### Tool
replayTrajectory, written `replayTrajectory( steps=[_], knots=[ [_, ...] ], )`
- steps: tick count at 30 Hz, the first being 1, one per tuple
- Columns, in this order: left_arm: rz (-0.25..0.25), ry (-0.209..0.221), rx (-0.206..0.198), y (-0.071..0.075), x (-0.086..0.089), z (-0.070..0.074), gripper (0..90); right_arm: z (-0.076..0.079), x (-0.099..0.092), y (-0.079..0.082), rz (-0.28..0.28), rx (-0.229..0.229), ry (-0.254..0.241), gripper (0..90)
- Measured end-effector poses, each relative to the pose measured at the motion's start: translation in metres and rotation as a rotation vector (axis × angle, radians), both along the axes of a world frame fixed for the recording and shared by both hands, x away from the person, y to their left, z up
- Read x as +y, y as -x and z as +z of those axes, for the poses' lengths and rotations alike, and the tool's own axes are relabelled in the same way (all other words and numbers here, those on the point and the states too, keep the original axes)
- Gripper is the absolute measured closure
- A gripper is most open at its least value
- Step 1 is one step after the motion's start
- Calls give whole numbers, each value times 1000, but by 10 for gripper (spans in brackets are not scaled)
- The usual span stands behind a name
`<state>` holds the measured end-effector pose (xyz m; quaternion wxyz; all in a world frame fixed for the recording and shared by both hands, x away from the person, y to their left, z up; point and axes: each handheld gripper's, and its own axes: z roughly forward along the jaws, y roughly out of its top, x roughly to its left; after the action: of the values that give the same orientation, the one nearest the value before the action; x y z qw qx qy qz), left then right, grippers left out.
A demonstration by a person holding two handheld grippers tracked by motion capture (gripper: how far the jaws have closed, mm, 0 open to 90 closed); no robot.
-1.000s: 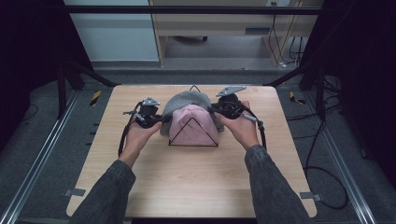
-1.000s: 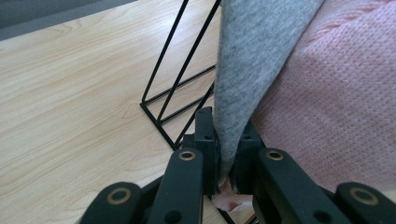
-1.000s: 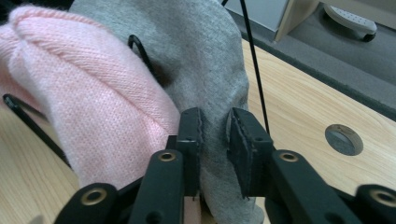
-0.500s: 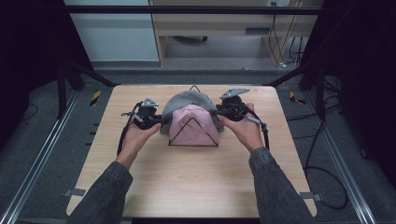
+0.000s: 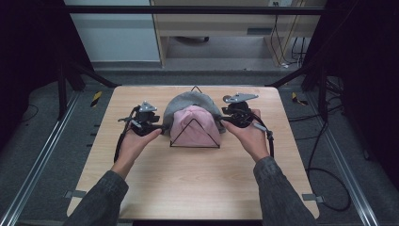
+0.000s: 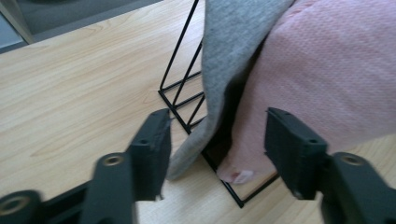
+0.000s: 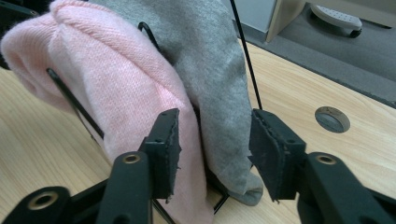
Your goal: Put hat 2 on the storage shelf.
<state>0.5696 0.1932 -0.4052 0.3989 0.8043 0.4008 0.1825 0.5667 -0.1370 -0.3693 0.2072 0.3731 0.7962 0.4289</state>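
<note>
A pink knitted cloth (image 5: 193, 125) and a grey cloth (image 5: 188, 100) hang over a black wire rack (image 5: 195, 146) in the middle of the wooden table (image 5: 188, 188). My left gripper (image 5: 162, 128) is at the rack's left end. Its jaws have just been opening, and in the left gripper view (image 6: 217, 140) the grey cloth's edge (image 6: 196, 135) and the pink cloth's corner (image 6: 243, 158) lie loose between them. My right gripper (image 5: 221, 120) is at the rack's right end. Its jaws (image 7: 215, 144) have also just been opening, with the grey cloth's hem (image 7: 224, 154) between them and the pink cloth (image 7: 116, 93) beside one pad.
A round cable hole (image 7: 332, 119) sits in the tabletop beyond the rack. Black cables (image 5: 329, 179) lie on the floor to the right, and a yellow-black tool (image 5: 95, 98) lies off the table's far left corner. Metal rails (image 5: 37, 179) flank the table.
Both grippers have let go of the cloths and their jaws stand apart. The left hand has drawn back a little to the left. The right hand has stayed in place.
</note>
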Motion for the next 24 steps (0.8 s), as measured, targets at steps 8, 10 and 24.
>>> replayTrajectory(
  steps=[8,10,24],
  knots=[
    [-44,-25,4,16,-4,11,241,4,-3,10,4,-2,2,374],
    [-55,-27,2,21,-5,14,211,7,-2,13,3,1,0,322],
    [-110,-63,-1,44,-8,12,110,19,0,27,5,-19,-9,178]
  ],
)
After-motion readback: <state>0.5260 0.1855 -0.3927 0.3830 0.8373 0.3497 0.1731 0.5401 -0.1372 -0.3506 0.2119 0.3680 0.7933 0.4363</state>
